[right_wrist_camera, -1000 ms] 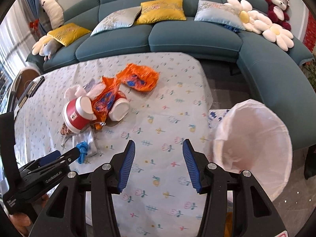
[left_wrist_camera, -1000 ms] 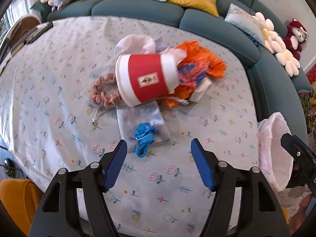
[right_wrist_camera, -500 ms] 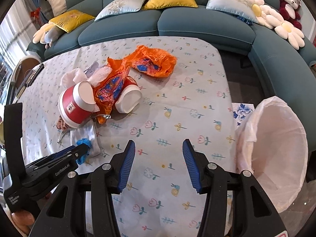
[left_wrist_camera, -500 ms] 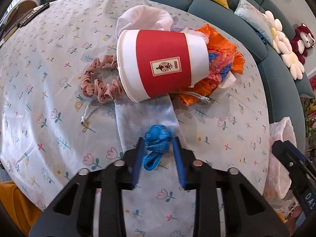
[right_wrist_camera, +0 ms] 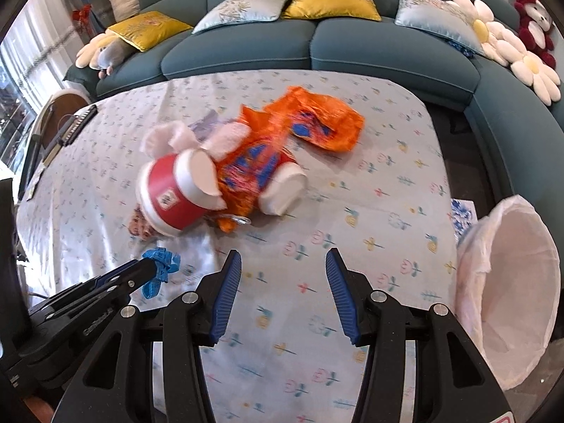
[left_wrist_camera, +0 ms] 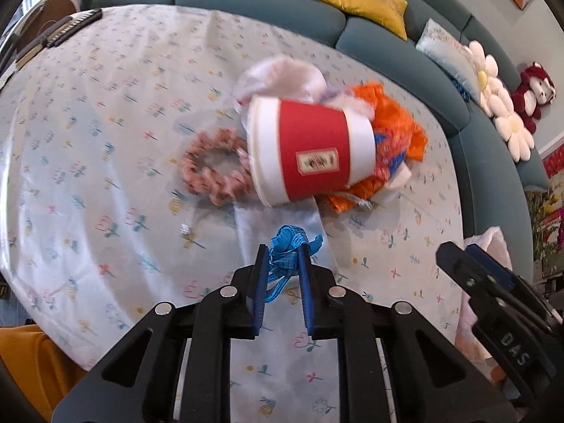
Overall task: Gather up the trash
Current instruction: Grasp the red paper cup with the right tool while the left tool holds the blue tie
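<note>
Blue ribbon point(left_wrist_camera: 287, 246): a crumpled blue tape-like bundle, pinched between the pads of the left gripper; its loose end hangs below the pads. It sits just in front of the red cup, over the grey pouch.
Left gripper point(left_wrist_camera: 283, 264): jaws narrow and closing, with the blue ribbon between them and both pads against it. In the right wrist view it point(right_wrist_camera: 149, 269) comes in from the lower left with the ribbon point(right_wrist_camera: 160, 264) bunched at its tip.
Grey pouch point(left_wrist_camera: 278, 222): a flat pale cloth bag lying on the tablecloth, its far edge tucked under the red cup.
Red cup point(left_wrist_camera: 310, 151): a red and white paper cup on its side, mouth toward the pink scrunchie, base toward the orange wrapper.
Pink scrunchie point(left_wrist_camera: 215, 172): just beside the red cup's mouth, touching its rim.
Orange wrapper point(right_wrist_camera: 282, 141): crumpled orange and blue foil against the red cup's base, reaching away from it toward the sofa side.
White tissue point(left_wrist_camera: 282, 74): crumpled, just behind the red cup.
White tub point(right_wrist_camera: 282, 190): on its side just beyond the orange wrapper from the red cup.
Right gripper point(right_wrist_camera: 283, 289): jaws about half open, nothing between them, above bare tablecloth, well apart from the red cup.
Tablecloth point(right_wrist_camera: 387, 183): pale with small flowers, under all of it.
Lined bin point(right_wrist_camera: 514, 289): white-bagged, off the table edge, far from the red cup, on the right gripper's side.
Sofa point(right_wrist_camera: 317, 53): teal, curved, beyond the table, with cushions.
</note>
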`<act>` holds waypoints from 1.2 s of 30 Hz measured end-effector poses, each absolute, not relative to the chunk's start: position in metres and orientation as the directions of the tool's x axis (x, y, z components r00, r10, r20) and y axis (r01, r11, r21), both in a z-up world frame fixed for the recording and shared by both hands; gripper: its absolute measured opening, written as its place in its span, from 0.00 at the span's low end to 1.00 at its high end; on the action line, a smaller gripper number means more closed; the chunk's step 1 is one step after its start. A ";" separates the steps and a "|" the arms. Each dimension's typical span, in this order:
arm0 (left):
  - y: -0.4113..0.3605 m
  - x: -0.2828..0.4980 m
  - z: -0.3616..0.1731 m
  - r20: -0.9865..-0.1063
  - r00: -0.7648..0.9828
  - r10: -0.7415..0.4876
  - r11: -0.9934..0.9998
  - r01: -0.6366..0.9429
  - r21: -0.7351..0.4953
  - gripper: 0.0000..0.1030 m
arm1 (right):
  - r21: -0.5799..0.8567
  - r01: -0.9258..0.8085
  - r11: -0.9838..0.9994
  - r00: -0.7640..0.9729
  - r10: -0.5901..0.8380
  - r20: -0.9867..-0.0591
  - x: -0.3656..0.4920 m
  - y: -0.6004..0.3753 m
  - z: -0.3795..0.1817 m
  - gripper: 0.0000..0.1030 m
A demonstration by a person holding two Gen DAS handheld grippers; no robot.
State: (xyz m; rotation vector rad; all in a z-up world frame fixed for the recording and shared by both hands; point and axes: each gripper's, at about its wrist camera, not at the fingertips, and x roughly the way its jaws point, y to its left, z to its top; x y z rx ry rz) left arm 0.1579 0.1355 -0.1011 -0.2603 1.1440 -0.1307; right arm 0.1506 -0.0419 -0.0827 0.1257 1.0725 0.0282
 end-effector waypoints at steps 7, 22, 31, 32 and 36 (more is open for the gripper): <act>0.179 0.161 -0.080 -0.865 0.463 -0.194 0.959 -0.096 -0.266 0.16 | 0.125 -0.012 0.992 0.505 0.114 -0.855 0.171 -0.005 -0.071 0.59; 0.226 0.179 -0.082 -0.855 0.483 -0.189 0.946 -0.144 -0.291 0.16 | 0.154 -0.021 0.988 0.475 0.146 -0.868 0.229 0.031 -0.088 0.33; 0.213 0.181 -0.082 -0.856 0.474 -0.205 0.949 -0.119 -0.293 0.16 | 0.212 -0.049 0.976 0.463 0.211 -0.861 0.215 0.031 -0.085 0.08; 0.210 0.180 -0.080 -0.855 0.475 -0.209 0.949 -0.114 -0.295 0.16 | 0.213 -0.054 0.976 0.466 0.213 -0.859 0.212 0.031 -0.083 0.07; 0.190 0.175 -0.070 -0.847 0.484 -0.222 0.953 -0.075 -0.292 0.16 | 0.233 -0.054 0.971 0.486 0.229 -0.843 0.195 0.022 -0.068 0.05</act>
